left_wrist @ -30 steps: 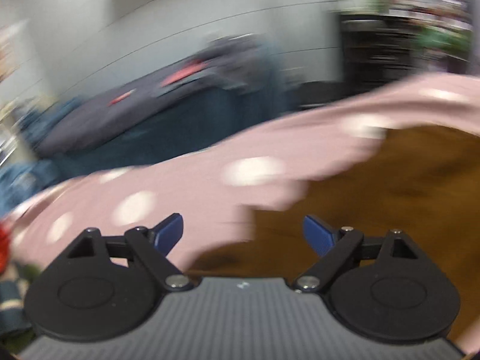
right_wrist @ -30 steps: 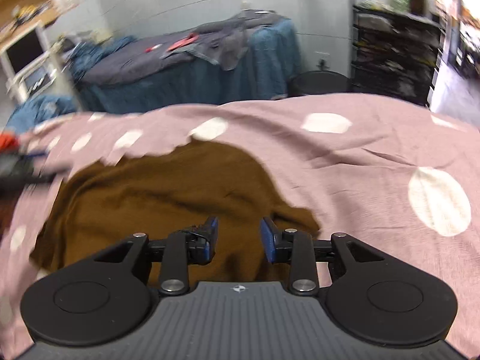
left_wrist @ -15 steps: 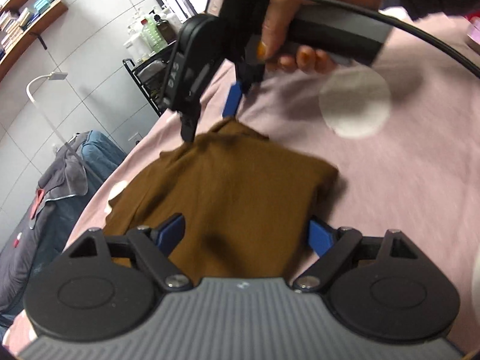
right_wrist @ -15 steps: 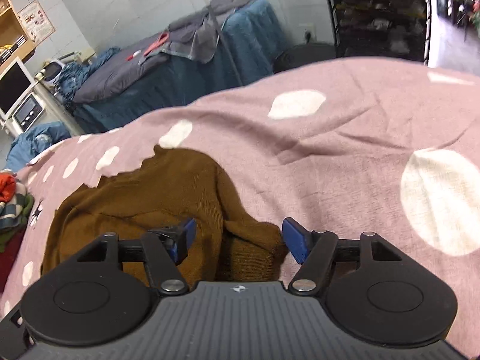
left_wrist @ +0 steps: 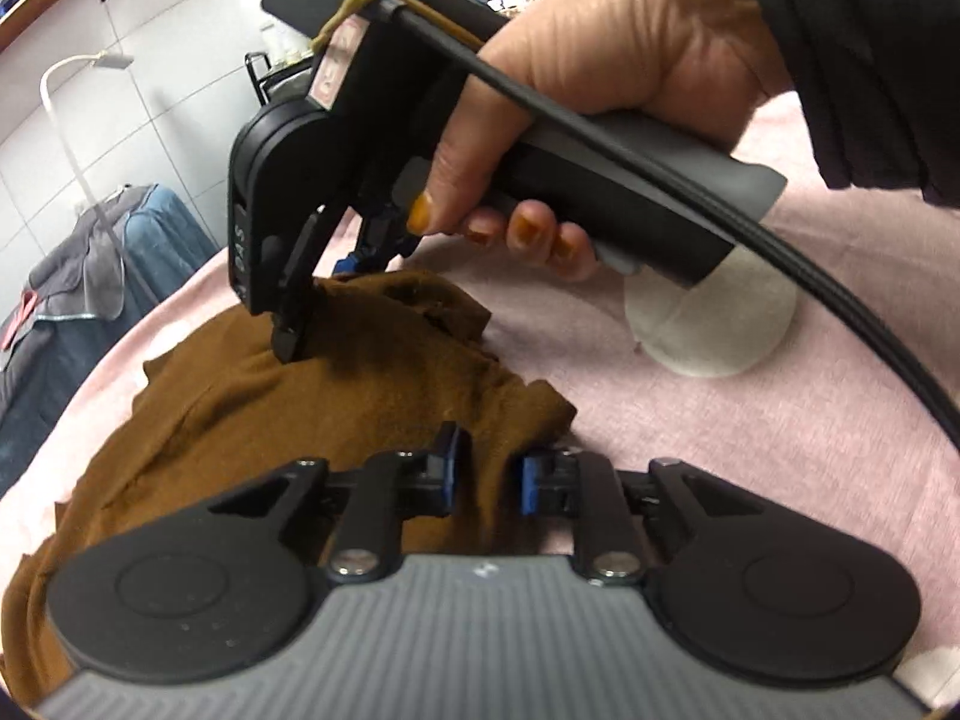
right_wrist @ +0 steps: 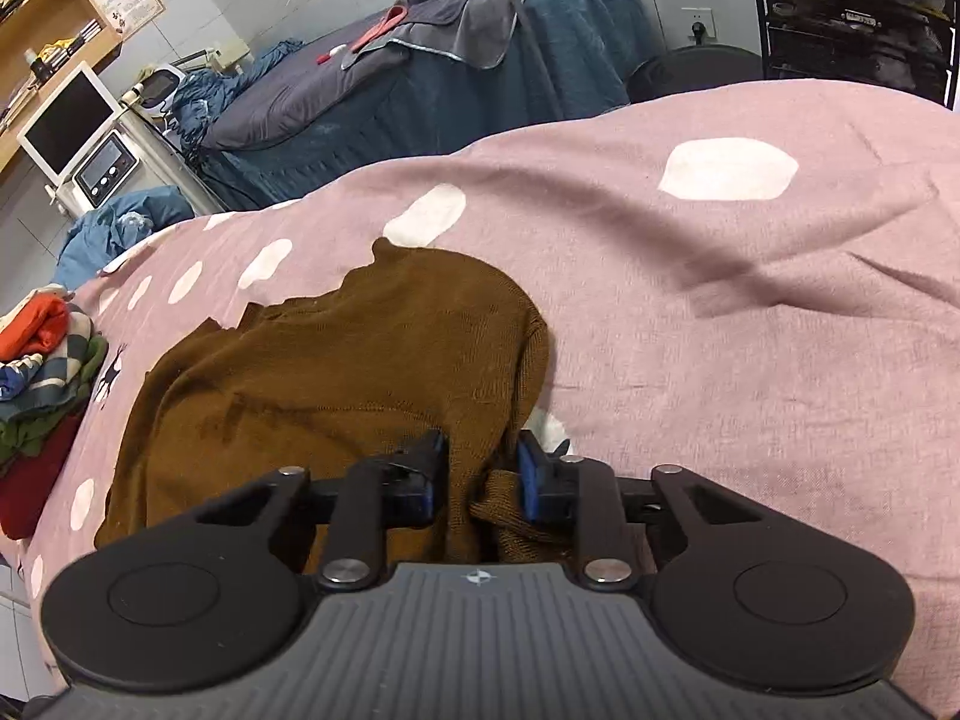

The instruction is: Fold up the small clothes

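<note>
A small brown knit garment (left_wrist: 336, 396) lies on a pink bed cover with white dots (left_wrist: 750, 432). It also shows in the right wrist view (right_wrist: 336, 360). My left gripper (left_wrist: 485, 477) has its blue pads narrowed around the garment's near edge. My right gripper (right_wrist: 477, 468) is closed on a bunched fold of the same garment. The right gripper also appears in the left wrist view (left_wrist: 336, 300), held by a hand, with its fingers down on the garment's far end.
A pile of folded colourful clothes (right_wrist: 42, 372) sits at the left edge of the bed. Beyond the bed stand a blue-covered bed (right_wrist: 456, 60), a black shelf rack (right_wrist: 858, 6) and a white monitor (right_wrist: 66, 126).
Both grippers have closed from open onto the brown garment. The left gripper swung round from the bed's edge to face the right gripper across the garment.
</note>
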Demonstrator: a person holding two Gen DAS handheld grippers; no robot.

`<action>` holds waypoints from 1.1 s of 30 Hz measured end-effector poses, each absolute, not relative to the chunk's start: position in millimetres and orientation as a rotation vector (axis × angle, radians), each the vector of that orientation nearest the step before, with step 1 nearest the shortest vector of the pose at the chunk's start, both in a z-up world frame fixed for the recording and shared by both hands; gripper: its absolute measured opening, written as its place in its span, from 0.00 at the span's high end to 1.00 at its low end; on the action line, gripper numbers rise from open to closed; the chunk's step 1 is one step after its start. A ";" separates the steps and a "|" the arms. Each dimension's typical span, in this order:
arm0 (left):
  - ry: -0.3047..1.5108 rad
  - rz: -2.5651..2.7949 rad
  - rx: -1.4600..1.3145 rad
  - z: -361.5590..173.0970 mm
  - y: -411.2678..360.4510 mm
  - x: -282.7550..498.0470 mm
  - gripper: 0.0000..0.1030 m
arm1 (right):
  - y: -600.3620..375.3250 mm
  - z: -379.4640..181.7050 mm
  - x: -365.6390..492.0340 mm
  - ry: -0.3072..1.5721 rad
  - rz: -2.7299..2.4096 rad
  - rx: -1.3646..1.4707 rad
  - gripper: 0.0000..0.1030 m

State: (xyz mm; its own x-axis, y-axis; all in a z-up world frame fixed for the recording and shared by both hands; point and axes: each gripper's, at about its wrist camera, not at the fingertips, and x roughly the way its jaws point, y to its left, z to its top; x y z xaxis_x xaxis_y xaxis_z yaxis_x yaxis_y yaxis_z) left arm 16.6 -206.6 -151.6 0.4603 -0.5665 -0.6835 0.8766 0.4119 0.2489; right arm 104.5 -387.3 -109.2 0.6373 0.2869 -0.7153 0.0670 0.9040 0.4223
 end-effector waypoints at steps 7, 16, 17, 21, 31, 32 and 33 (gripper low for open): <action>0.624 -0.966 0.552 -138.1 -194.0 31.2 0.94 | -385.3 -101.7 103.4 0.878 0.077 0.466 0.74; 0.629 -0.879 0.327 -89.3 -113.3 61.1 0.95 | -349.1 -50.7 121.5 0.779 0.112 0.523 0.82; 0.623 -0.858 0.309 -84.3 -98.8 64.7 0.95 | -342.0 -45.3 127.7 0.772 0.128 0.547 0.82; 0.626 -0.742 0.225 -71.1 -25.0 84.5 0.95 | -289.7 -24.8 159.5 0.769 0.239 0.520 0.82; 0.817 -0.441 -0.071 -104.6 134.6 114.9 0.95 | -143.2 -42.4 239.9 0.869 0.400 0.444 0.91; 0.824 -0.435 -0.088 -108.8 141.2 113.2 0.95 | -133.8 -47.0 241.5 0.879 0.399 0.432 0.91; 0.832 -0.431 -0.100 -111.8 145.1 112.9 0.95 | -127.0 -51.4 242.4 0.889 0.398 0.431 0.91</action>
